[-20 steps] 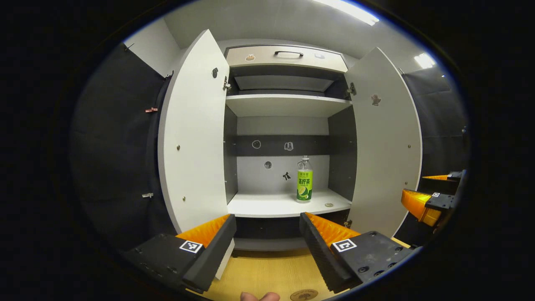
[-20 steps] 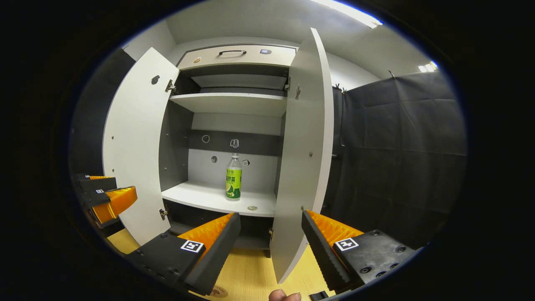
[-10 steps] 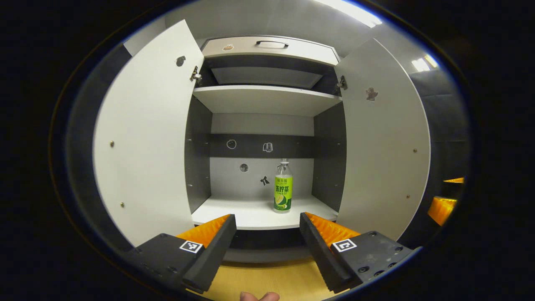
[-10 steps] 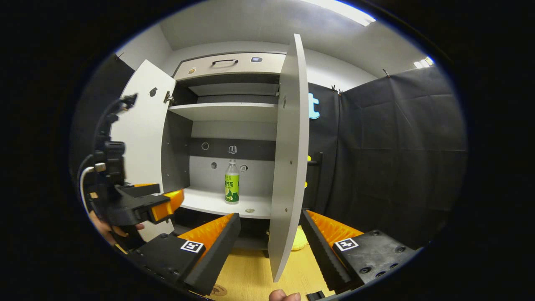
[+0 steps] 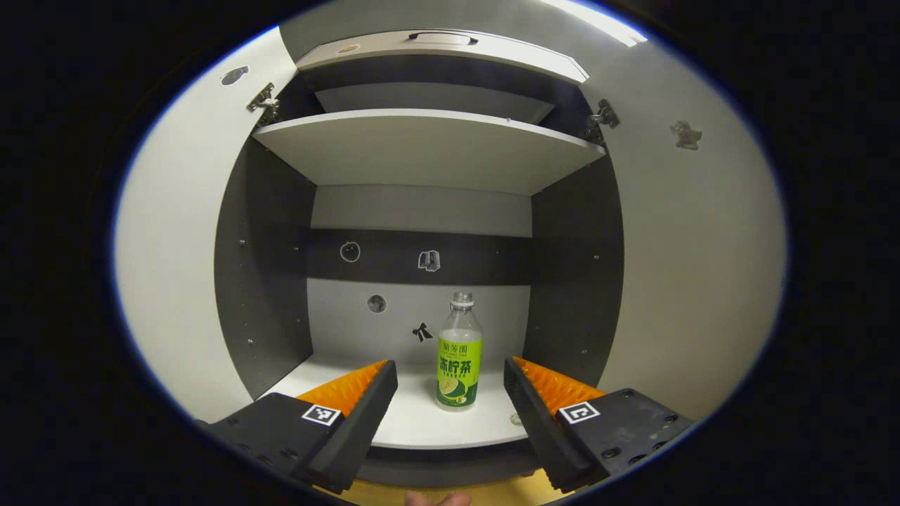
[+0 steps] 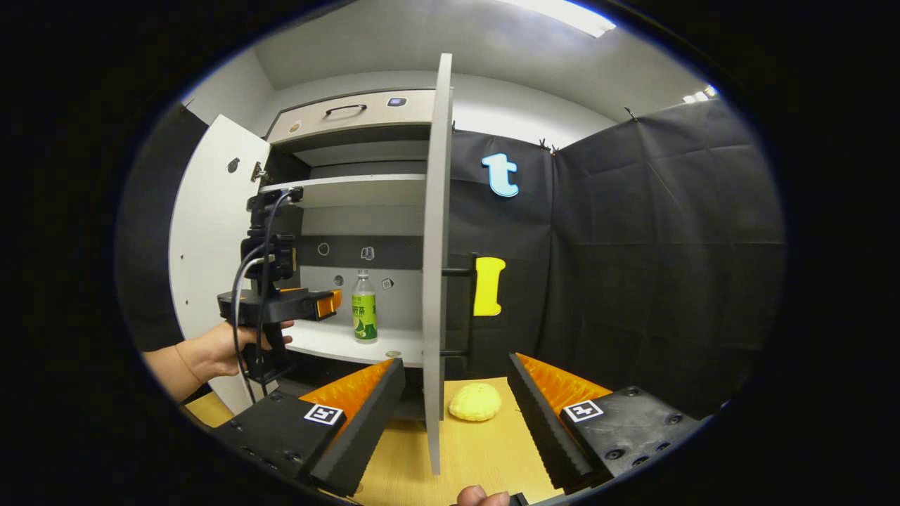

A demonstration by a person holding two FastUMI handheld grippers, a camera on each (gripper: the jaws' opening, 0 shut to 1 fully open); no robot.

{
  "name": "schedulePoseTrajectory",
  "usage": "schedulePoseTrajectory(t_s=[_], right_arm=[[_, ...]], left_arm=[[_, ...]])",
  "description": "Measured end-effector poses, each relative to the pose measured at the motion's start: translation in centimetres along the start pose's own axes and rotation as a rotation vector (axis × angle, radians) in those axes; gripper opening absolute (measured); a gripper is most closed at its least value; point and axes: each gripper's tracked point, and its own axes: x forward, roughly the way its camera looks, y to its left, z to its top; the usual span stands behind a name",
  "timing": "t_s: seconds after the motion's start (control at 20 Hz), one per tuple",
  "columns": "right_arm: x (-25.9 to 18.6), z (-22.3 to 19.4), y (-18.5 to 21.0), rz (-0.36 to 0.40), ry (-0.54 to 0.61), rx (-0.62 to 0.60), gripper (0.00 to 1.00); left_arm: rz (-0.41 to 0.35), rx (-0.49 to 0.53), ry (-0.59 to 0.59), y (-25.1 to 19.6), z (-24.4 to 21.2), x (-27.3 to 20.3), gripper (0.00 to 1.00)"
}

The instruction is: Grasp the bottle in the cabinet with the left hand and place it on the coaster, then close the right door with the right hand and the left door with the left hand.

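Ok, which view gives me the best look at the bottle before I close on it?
The left gripper view: the green-labelled bottle stands upright on the lower shelf, straight ahead between the open left gripper fingers. In the right gripper view the bottle is smaller and farther off, beside the right door's edge.

You see a clear plastic bottle [image 5: 459, 351] with a glossy label, matt smooth cabinet doors [image 5: 703, 267], a pale wood-grain table [image 6: 478, 450], and metal hinges [image 5: 261, 105].
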Motion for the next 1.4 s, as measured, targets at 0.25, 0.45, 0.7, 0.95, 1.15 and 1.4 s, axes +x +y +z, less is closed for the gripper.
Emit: schedulePoseTrajectory(t_s=[0.25,0.45,0.7,0.95,1.15,1.4], right_arm=[[-0.4,0.0,-1.1,0.036,-0.011,-0.010,0.98],[0.0,-0.6,-2.4,0.041,0.001,-0.017,0.98],[0.7,-1.7,-4.5,-0.004,0.030,-0.027,0.98],[0.9,-1.7,-5.3,-0.024,0.033,-0.033,0.98],[1.0,-1.7,-5.1,-0.022,0.037,-0.024,0.98],[0.3,-1.5,-3.9,-0.007,0.030,-0.024,0.98]], left_arm=[[-0.004,-0.001,0.036,-1.0,-1.2,6.8,0.97],[0.022,0.053,0.050,-0.7,-2.8,10.7,0.97],[0.076,0.041,0.079,-0.1,-5.2,14.7,0.97],[0.036,0.014,0.089,-1.0,-5.6,15.3,0.78],[0.017,0.003,0.066,-0.8,-4.3,13.9,0.77],[-0.008,0.020,0.025,-0.3,-1.8,7.8,0.77]])
